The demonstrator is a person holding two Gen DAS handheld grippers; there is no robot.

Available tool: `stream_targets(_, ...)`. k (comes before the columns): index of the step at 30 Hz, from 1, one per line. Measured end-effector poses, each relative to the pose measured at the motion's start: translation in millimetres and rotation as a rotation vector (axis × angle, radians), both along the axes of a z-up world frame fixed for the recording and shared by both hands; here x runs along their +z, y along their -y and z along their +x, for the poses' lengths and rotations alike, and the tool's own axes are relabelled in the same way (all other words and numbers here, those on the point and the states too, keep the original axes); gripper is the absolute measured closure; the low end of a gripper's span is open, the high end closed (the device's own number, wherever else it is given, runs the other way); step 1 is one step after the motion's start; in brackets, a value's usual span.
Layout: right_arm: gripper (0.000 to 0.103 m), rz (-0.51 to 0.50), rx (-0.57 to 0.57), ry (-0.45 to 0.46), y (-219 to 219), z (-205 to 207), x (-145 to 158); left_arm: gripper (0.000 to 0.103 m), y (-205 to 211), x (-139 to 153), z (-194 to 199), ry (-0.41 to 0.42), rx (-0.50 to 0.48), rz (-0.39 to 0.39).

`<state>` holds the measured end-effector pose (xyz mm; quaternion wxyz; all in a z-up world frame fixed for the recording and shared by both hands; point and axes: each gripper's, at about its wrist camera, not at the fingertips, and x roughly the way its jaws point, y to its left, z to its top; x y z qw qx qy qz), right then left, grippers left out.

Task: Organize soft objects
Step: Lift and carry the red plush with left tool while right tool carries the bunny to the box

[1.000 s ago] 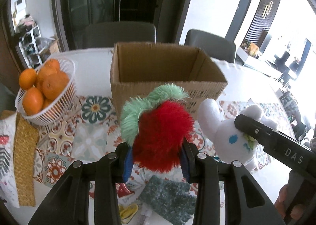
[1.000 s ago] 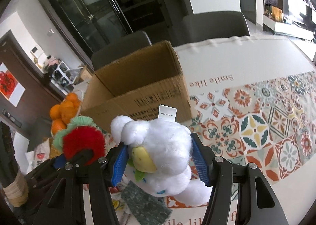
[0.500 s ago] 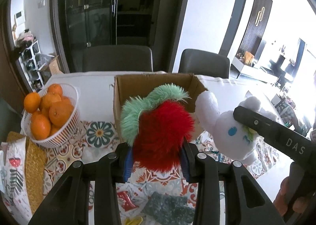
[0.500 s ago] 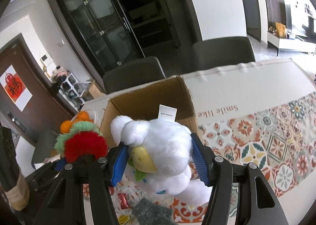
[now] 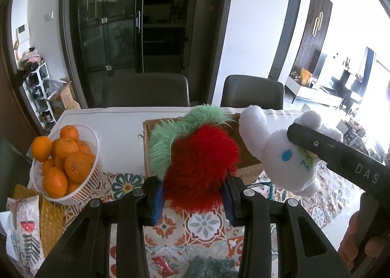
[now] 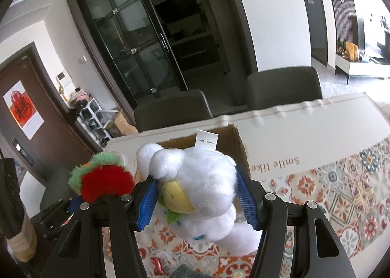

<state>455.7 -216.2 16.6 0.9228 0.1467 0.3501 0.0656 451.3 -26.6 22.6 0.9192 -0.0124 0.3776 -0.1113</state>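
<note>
My left gripper [image 5: 192,198] is shut on a fluffy red and green plush [image 5: 199,163], held above the table in front of the open cardboard box [image 5: 246,156]. My right gripper [image 6: 198,204] is shut on a white plush animal [image 6: 204,185] with a paper tag, held beside the red plush. In the left wrist view the white plush [image 5: 285,158] and the right gripper [image 5: 341,158] sit at the right. In the right wrist view the red plush [image 6: 104,180] is at the left, and the box [image 6: 234,141] lies mostly hidden behind the white plush.
A white basket of oranges [image 5: 63,165] stands at the left on the patterned tablecloth [image 5: 202,226]. A dark green cloth [image 5: 212,267] and small wrappers [image 5: 162,263] lie below the grippers. Two dark chairs [image 5: 146,92] stand behind the table.
Both grippers have risen with their plush toys; the box and table have dropped lower in both views, and the box's inside is now mostly hidden behind the toys.
</note>
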Motion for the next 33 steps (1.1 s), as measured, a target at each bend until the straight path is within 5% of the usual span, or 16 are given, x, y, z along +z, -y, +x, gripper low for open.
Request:
stream_targets(16, 0.043, -0.049, 0.033, 0.003, -7, 53, 6, 0.064, -2, -10, 52, -0.053, -0.002, -0.008)
stream_targets(33, 0.042, -0.007, 0.073, -0.136, -8, 110, -41, 0.064, -4, -51, 99, -0.164, 0.005, 0.005)
